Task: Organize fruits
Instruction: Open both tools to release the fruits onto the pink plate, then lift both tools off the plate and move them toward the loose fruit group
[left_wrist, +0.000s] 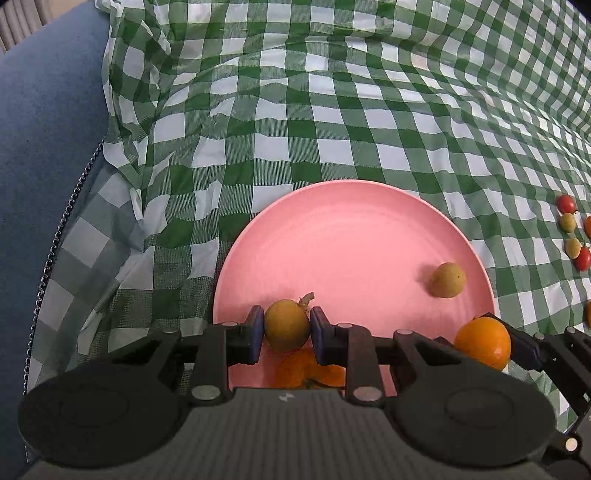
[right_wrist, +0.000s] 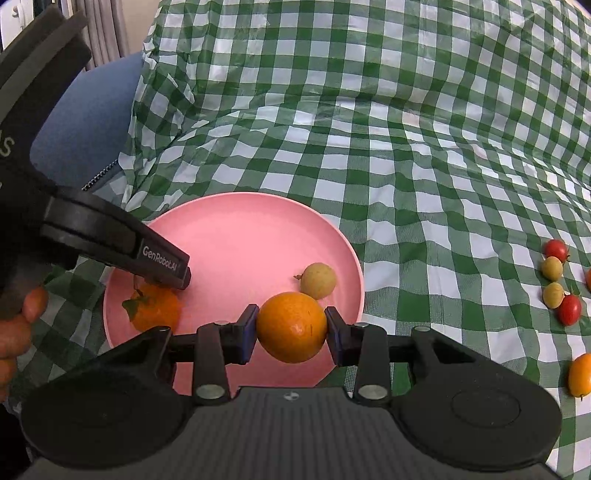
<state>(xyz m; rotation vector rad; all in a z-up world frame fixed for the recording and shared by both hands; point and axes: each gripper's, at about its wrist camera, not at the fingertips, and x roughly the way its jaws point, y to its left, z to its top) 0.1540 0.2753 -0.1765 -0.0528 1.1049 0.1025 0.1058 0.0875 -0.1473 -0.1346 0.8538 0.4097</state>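
A pink plate (left_wrist: 351, 229) (right_wrist: 240, 229) lies on the green checked cloth. My left gripper (left_wrist: 287, 330) is shut on a brownish-yellow round fruit (left_wrist: 286, 325) with a stem stub, held over the plate's near edge. Under it a leafy tangerine (left_wrist: 310, 371) (right_wrist: 157, 308) lies on the plate. A tan longan (left_wrist: 447, 279) (right_wrist: 318, 280) rests on the plate's right side. My right gripper (right_wrist: 291, 328) is shut on an orange (right_wrist: 291, 326) (left_wrist: 484, 341) over the plate's near right rim. The left gripper's body (right_wrist: 110, 236) shows at left in the right wrist view.
Red cherry tomatoes (right_wrist: 555, 250) (left_wrist: 566, 204) and tan longans (right_wrist: 552, 294) (left_wrist: 567, 222) lie in a cluster on the cloth at right. A small orange fruit (right_wrist: 580, 373) lies nearer, at the right edge. A blue cushion (left_wrist: 48, 147) borders the cloth at left.
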